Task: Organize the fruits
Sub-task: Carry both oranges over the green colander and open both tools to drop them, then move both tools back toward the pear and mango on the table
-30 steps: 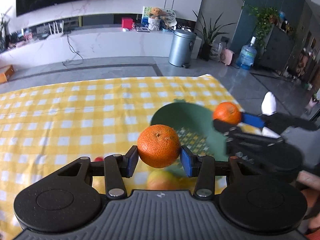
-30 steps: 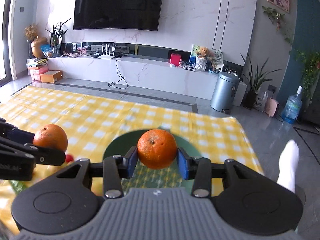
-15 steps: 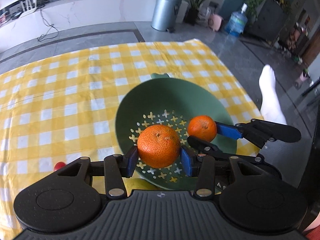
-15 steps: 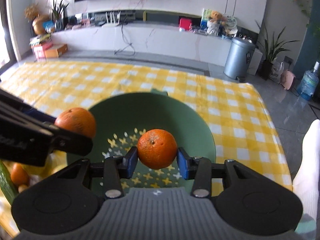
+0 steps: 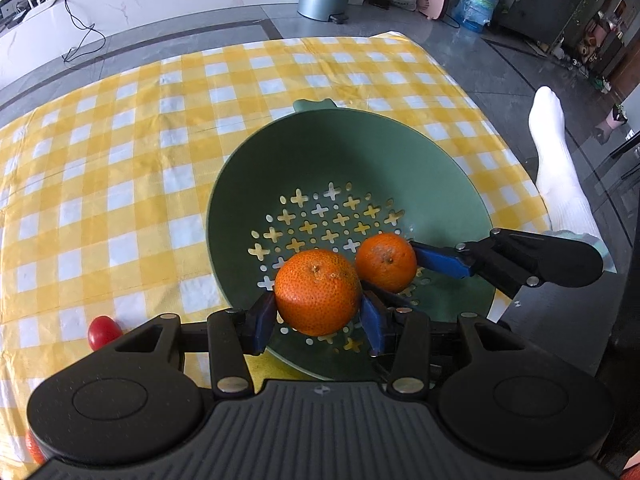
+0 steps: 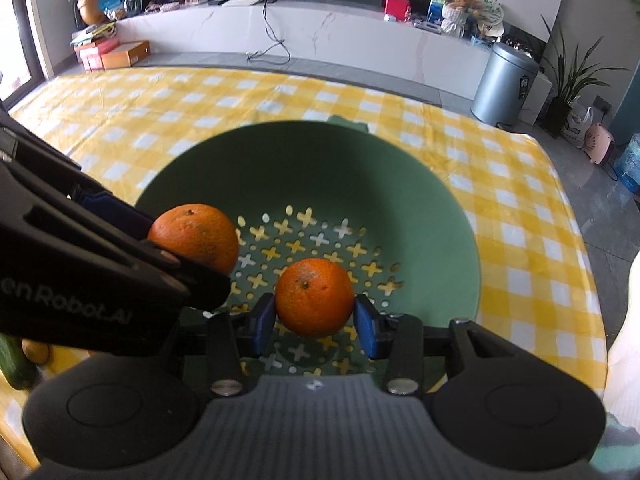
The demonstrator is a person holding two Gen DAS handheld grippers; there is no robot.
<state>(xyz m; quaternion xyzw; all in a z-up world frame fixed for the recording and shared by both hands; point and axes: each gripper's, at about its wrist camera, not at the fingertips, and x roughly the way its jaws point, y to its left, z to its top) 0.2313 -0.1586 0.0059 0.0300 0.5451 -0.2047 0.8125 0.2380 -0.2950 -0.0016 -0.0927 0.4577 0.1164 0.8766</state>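
Left gripper (image 5: 318, 314) pinches a large mandarin (image 5: 318, 292), blue pads pressed on both of its sides, stem end facing up. Right gripper (image 6: 315, 322) likewise pinches a smaller mandarin (image 6: 315, 297) between its blue pads. Both fruits hang inside the mouth of a green colander bowl (image 5: 256, 168), over its floor of cross-shaped cutouts; whether either one touches the floor cannot be told. In the left wrist view the right gripper comes in from the right side, its mandarin just beside the larger one, the two nearly touching. In the right wrist view the left gripper crosses in from the left with its fruit over the near-left part of the bowl. The bowl sits on a yellow-and-white checked cloth (image 5: 120, 140). A small red tomato (image 5: 103, 331) lies on the cloth left of the bowl. A white sock (image 5: 560, 160) shows past the cloth's right edge. A grey bin (image 6: 504, 84) stands on the floor beyond.
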